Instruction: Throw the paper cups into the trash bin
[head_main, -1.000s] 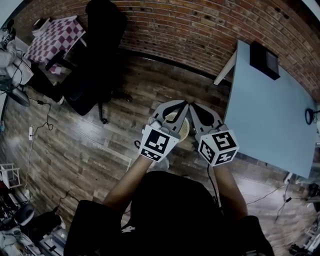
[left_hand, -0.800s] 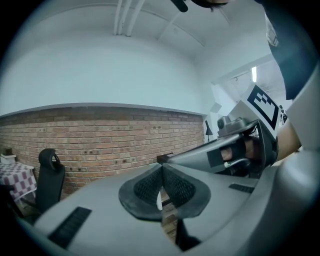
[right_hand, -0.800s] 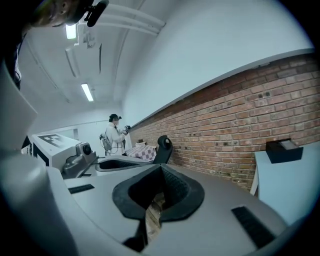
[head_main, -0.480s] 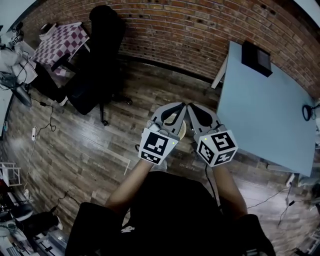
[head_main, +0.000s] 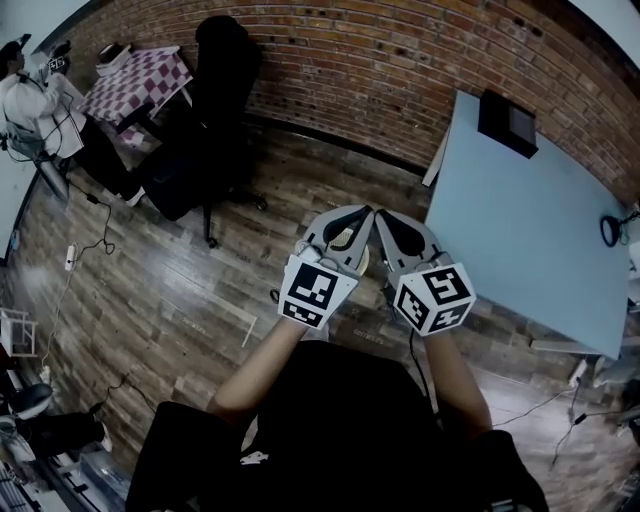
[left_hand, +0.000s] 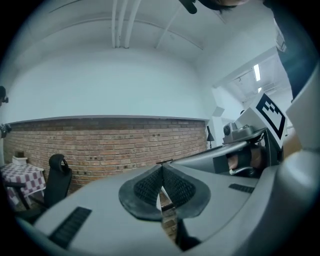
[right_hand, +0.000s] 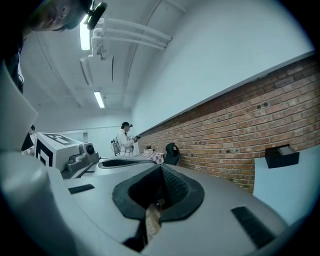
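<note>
In the head view both grippers are held side by side in front of the person's body, over the wood floor. My left gripper (head_main: 363, 211) is shut with nothing between its pads (left_hand: 150, 186). My right gripper (head_main: 381, 214) is also shut and empty, its pads (right_hand: 172, 184) meeting at the tip. A pale round trash bin (head_main: 346, 241) stands on the floor right under the left gripper, mostly hidden by it. No paper cup shows in any view.
A light blue table (head_main: 530, 230) stands to the right with a black box (head_main: 507, 120) and a black ring (head_main: 610, 230) on it. A brick wall (head_main: 400, 60) runs behind. A black office chair (head_main: 210, 110), a checkered table (head_main: 140, 80) and a person (head_main: 25, 90) are at the left.
The head view has shifted a little, so the table sits further left and a person has come into view at the top left. The grippers now hide more of the bin. Both stay shut.
</note>
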